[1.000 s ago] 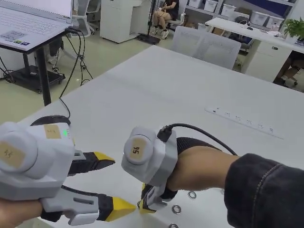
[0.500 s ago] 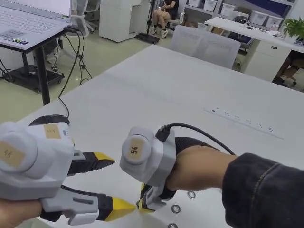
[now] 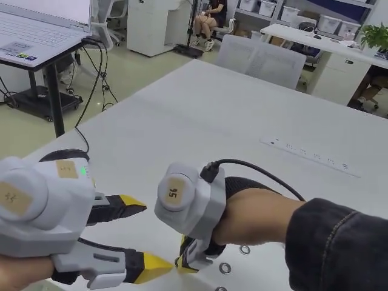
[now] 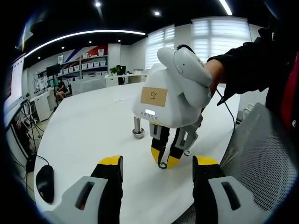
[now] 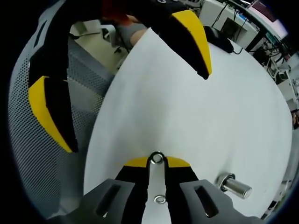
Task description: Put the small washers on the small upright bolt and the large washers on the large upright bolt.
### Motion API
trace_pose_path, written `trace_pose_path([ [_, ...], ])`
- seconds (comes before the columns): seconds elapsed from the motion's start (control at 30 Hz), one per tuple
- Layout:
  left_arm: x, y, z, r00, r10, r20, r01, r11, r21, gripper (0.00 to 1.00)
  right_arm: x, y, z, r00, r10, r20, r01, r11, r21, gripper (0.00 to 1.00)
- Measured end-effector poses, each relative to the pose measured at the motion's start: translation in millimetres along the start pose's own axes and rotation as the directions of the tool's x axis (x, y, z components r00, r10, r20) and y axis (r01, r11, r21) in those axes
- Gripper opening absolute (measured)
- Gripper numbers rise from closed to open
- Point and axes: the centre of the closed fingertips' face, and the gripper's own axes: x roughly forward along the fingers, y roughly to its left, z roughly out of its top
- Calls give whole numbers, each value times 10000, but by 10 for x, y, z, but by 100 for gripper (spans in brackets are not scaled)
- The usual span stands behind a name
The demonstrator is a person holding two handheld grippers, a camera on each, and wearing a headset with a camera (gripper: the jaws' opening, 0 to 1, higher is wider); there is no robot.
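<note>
One white table point(image 3: 212, 115) in an office: left gripper point(image 4: 156, 173) gapes empty above it, right gripper point(image 5: 156, 163) pinches a small washer point(image 5: 157, 158).

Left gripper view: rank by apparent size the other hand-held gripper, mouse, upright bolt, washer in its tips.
1. right hand-held gripper, closest to the camera
2. mouse
3. upright bolt, looks slightly smaller than the mouse, but it sits farther off, so this is unsure
4. washer

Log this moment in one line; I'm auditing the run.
right gripper: shut on washer | left gripper: open, empty | bolt: upright, apart from washer | loose washers: beside right gripper
</note>
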Motion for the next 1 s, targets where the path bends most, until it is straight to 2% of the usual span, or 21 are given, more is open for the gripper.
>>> trace_pose_path([
  [0.2, 13, -6, 9, 10000, -47, -34, 47, 10000, 46, 59, -94, -24, -20, 10000, -45, 78, 44, 9999, 97, 13],
  [0.43, 32, -14, 35, 9999, -128, -36, 128, 9998, 117, 59, -218, -96, -140, 9997, -249, 10, 248, 9989, 392, 13],
  [1.0, 80, -64, 69, 9994, -338, -11, 339, 9991, 255, 59, -599, -262, -366, 9953, -948, 199, 921, 9900, 1072, 13],
])
